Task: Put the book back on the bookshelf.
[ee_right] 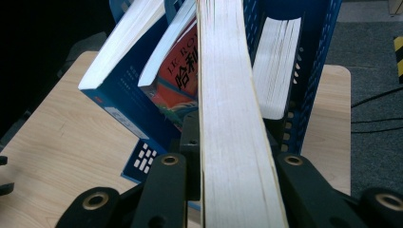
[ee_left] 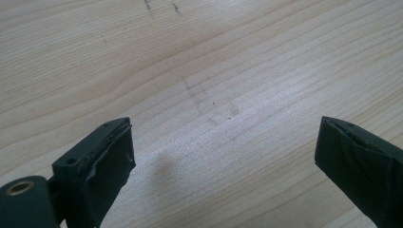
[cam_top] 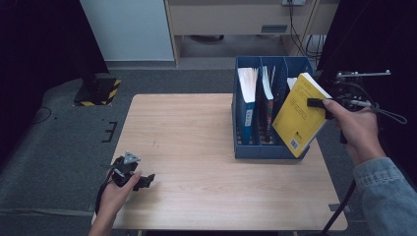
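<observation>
The right tool [cam_top: 318,103] clamps the yellow book [cam_top: 298,116], tilted at the blue file rack's [cam_top: 268,150] three o'clock slot, not yet seated, while the left tool [cam_top: 142,181] rests wide on the desk [cam_top: 196,147]

A wooden table [cam_top: 196,147] bears a blue file rack [cam_top: 255,150] (2 books [cam_top: 247,105] inside).
</observation>
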